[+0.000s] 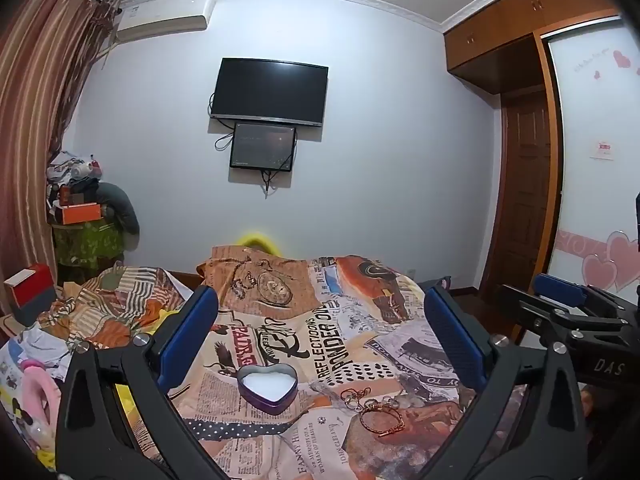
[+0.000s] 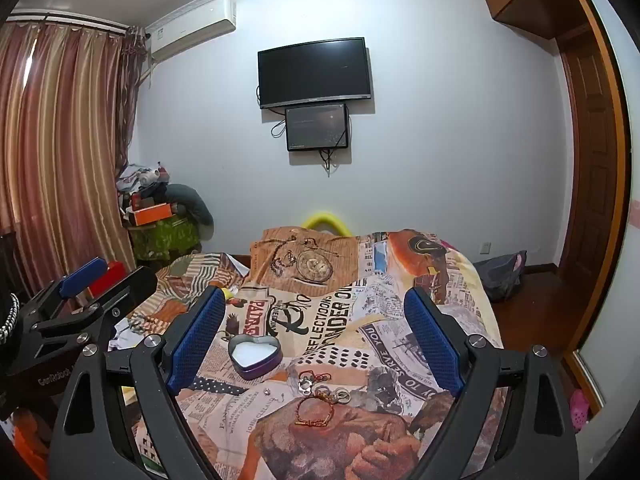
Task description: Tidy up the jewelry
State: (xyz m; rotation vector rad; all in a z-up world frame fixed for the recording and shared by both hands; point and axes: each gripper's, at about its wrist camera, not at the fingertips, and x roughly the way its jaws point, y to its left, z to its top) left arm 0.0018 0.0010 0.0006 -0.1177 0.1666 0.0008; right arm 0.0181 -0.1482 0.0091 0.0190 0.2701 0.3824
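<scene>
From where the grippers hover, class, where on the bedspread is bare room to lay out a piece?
Bare bedspread lies near-left of the heart tin and beyond it. Crowded: the bracelet and rings cluster right of the tin.

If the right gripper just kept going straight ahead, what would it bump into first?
Probably the bedspread. The right gripper is open and empty, pointing along the bed above the heart tin and jewelry. It might pass over both, though depth is hard to judge.
</scene>
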